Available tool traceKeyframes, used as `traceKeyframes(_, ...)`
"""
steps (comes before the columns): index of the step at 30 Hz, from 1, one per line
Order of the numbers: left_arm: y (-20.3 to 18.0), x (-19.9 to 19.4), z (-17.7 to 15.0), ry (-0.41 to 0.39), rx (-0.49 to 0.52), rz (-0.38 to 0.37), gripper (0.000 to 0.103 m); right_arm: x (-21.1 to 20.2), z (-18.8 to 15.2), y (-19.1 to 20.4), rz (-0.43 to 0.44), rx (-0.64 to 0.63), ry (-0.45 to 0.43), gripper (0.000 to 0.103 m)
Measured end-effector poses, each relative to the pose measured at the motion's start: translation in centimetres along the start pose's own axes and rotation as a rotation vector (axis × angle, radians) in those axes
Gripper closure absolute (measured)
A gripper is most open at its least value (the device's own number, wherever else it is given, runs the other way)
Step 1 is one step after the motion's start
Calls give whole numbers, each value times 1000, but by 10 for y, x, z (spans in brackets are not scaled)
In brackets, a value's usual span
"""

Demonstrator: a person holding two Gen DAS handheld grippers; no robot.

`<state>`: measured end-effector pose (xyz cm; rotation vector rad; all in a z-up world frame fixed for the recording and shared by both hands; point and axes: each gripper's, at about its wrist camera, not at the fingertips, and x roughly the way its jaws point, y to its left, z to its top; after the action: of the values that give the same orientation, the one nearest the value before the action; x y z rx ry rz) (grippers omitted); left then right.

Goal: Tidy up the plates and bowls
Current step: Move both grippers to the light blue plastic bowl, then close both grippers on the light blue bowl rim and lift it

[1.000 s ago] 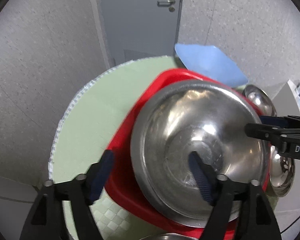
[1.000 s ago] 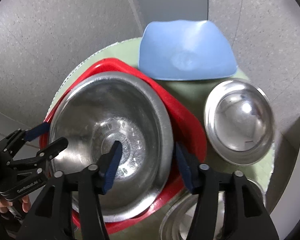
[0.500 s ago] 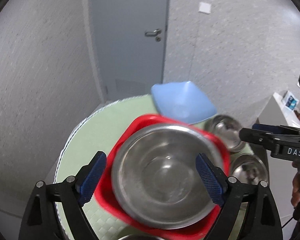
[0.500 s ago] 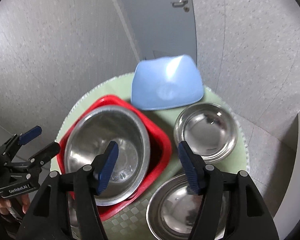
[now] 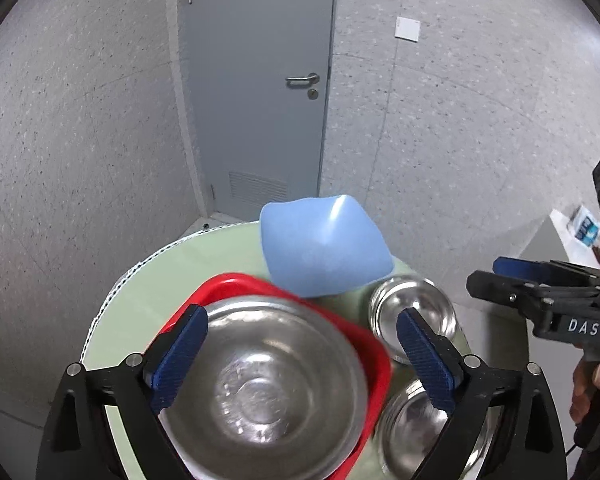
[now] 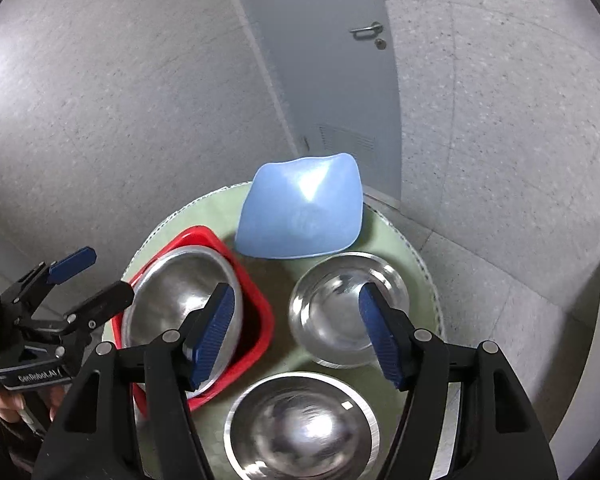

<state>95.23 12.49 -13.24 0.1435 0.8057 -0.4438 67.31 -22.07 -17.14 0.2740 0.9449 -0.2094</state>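
Note:
A large steel bowl [image 5: 260, 384] sits inside a red square dish [image 5: 236, 288] on a round green-matted table [image 5: 204, 256]. A light blue square dish [image 5: 320, 248] lies at the table's far side. Two smaller steel bowls [image 6: 348, 308] [image 6: 300, 428] lie to the right. My left gripper [image 5: 300, 360] is open and empty above the large bowl. My right gripper [image 6: 300, 332] is open and empty above the table; it also shows in the left wrist view [image 5: 496, 276]. The red dish [image 6: 256, 312] and blue dish [image 6: 300, 212] show in the right wrist view too.
A grey door [image 5: 260, 80] and speckled walls stand behind the table. A grey cabinet with a small box [image 5: 584, 232] is at the right. The left gripper [image 6: 88, 280] shows at the left of the right wrist view.
Both grippers have lifted up and back from the large bowl, which stays in the red dish. More of the table and both small bowls have come into view.

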Motion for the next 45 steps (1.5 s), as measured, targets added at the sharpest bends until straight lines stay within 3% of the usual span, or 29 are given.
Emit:
traceKeyframes(11, -27, 85, 57, 77, -33, 81, 6, 50, 45, -53, 60, -43, 55, 36)
traceKeyframes(23, 5, 230, 105, 269, -88, 68, 7, 155, 65, -83, 101, 13, 203, 36)
traceKeyframes(27, 19, 277, 117, 336, -125, 79, 12, 182, 68, -86, 106, 29, 245, 36)
traceKeyframes(29, 23, 294, 121, 360, -137, 72, 16, 194, 68, -85, 111, 28, 268, 36)
traceKeyframes(32, 32, 325, 128, 423, -168, 41, 34, 206, 69, -84, 122, 26, 296, 37)
traceKeyframes(37, 40, 367, 140, 485, -165, 0, 71, 224, 68, -83, 148, 36, 334, 48)
traceKeyframes(41, 48, 385, 151, 481, -175, -1, 75, 226, 69, -82, 170, 42, 338, 58)
traceKeyframes(45, 48, 392, 152, 467, -170, 0, 77, 229, 67, -83, 181, 44, 344, 77)
